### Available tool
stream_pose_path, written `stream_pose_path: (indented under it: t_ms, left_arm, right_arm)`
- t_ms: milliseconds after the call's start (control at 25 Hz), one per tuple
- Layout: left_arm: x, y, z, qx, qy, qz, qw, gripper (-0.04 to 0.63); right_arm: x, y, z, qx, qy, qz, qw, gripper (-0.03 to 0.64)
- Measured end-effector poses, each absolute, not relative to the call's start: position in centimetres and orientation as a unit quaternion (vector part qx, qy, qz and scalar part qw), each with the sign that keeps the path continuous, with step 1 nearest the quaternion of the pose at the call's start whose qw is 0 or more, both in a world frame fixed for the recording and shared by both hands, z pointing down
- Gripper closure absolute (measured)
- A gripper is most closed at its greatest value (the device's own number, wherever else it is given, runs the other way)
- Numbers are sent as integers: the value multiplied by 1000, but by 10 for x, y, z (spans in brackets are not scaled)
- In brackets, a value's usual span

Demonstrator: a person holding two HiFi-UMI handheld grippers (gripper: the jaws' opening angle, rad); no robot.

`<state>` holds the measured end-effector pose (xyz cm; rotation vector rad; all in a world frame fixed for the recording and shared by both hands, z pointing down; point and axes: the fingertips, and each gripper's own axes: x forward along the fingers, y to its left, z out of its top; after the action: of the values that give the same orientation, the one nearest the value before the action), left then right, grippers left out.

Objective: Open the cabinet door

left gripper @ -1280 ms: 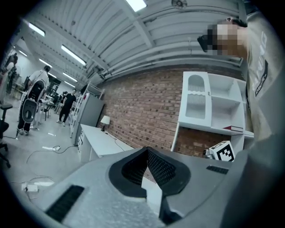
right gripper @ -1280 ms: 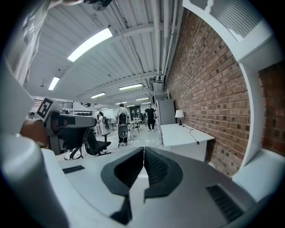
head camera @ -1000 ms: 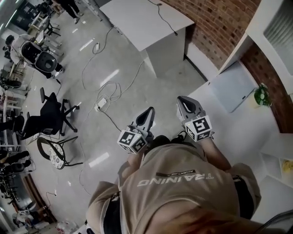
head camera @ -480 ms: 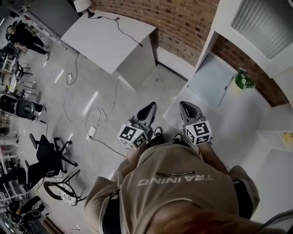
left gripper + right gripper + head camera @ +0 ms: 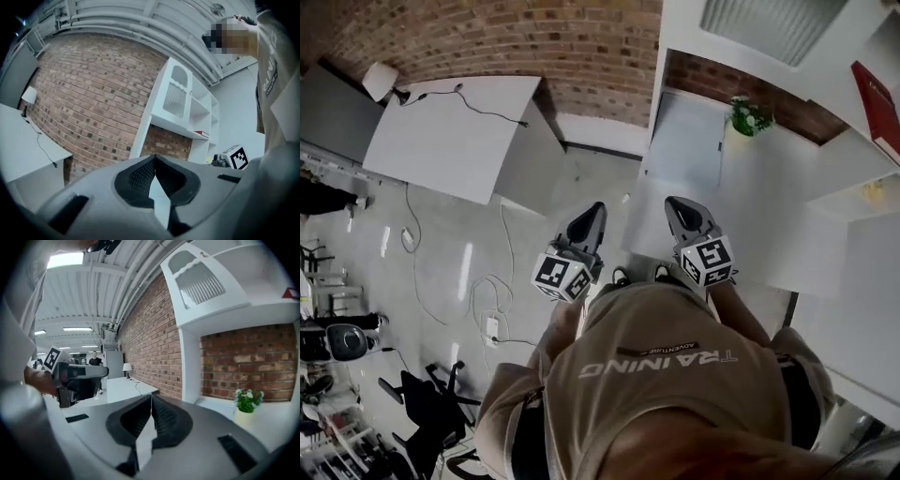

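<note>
Since both claws are pinched fully shut w/ nothing in them, left gripper [image 5: 591, 211] and right gripper [image 5: 677, 206] can't yet take what looks like the handle [image 5: 719, 145] of the cabinet door [image 5: 689, 141]. The door seems closed, ahead & apart from them, near the plant [image 5: 748, 114]. Risk: shut tips skid off the panel unless opened & lined up first.

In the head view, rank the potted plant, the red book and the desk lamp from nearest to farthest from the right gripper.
From the right gripper:
1. Potted plant, just ahead and slightly right, on the white counter.
2. Red book, far right, beyond the plant.
3. Desk lamp, far left, at the far corner of the grey desk.
</note>
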<state>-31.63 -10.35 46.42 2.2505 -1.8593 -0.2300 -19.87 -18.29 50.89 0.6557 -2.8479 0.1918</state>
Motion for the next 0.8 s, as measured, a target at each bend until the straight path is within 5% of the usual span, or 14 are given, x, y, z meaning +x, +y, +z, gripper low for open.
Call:
stream_pose_path:
  t_ms: [800]
  left_arm:
    - [-197,-177,468,890,-428,-82,135,588]
  right_arm:
    - [-29,-206,511,482,-864,81,122,603]
